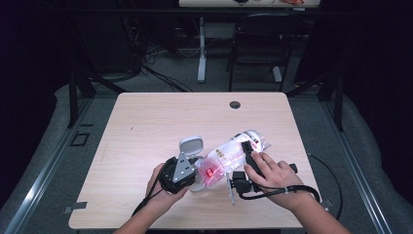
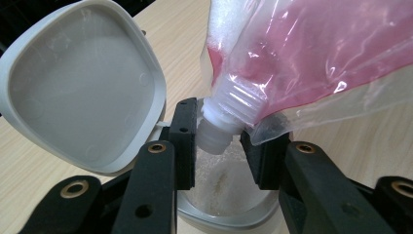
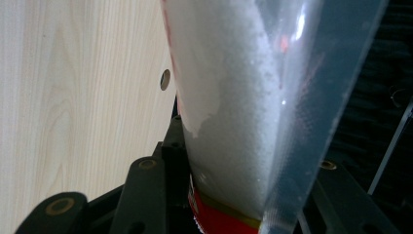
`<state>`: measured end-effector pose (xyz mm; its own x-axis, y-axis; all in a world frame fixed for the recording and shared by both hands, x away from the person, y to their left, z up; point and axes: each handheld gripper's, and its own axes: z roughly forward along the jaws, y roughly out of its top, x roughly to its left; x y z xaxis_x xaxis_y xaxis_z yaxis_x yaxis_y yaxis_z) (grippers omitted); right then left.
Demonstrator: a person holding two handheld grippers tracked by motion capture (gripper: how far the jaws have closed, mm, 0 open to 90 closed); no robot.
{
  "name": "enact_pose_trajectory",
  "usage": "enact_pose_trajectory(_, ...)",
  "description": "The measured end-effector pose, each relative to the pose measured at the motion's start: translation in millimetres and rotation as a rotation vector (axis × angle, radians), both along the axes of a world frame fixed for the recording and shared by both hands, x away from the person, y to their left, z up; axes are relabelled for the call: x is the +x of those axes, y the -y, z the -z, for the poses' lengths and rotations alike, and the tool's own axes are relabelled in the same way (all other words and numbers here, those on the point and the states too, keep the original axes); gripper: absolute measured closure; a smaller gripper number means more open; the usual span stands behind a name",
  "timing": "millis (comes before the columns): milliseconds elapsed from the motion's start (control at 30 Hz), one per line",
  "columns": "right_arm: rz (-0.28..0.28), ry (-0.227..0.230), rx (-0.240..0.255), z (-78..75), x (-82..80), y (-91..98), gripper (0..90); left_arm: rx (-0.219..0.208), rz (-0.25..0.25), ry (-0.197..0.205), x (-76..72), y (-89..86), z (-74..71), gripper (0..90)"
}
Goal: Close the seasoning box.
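Pouch (image 1: 234,151) lies tilted at near centre, right gripper (image 3: 234,195) pinching its far end to raise it, so its spout (image 2: 219,134) feeds powder into the open-lidded tub (image 2: 229,207) clamped by the left gripper (image 2: 226,151).

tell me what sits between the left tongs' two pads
The pouch's white spout, tipped over the open container, in the left gripper view.

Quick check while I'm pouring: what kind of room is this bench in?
Probably a lab or recording workspace, not a kitchen: a bare wooden table with a cable hole, loose cables on the floor, an empty black chair, and dark curtains around it.
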<state>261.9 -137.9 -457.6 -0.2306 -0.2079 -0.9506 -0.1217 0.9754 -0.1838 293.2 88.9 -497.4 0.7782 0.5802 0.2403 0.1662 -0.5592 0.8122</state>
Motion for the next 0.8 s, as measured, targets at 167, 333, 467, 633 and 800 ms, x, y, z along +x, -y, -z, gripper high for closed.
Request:
enact_pose_trajectory(167,-0.004,0.021,-0.023,-1.1,-2.6,-1.4,59.2,-0.003,0.000,-0.002,0.0,1.5,1.4,68.3)
enact_pose_trajectory(333,-0.004,0.024,-0.034,-2.3,-3.6,-2.4,59.4,0.000,0.001,-0.003,0.6,1.9,2.0,68.4)
enact_pose_trajectory(467,-0.015,0.035,-0.049,-2.9,-3.7,-2.5,59.4,-0.002,-0.001,-0.001,1.2,3.2,2.9,68.4)
enact_pose_trajectory(633,-0.021,0.043,-0.092,-5.5,-5.4,-4.1,59.8,0.002,-0.001,-0.006,1.4,4.0,3.3,68.4)
enact_pose_trajectory(800,-0.022,0.043,-0.091,-5.8,-5.1,-5.8,59.9,0.003,-0.009,-0.009,1.4,3.8,3.1,68.4)
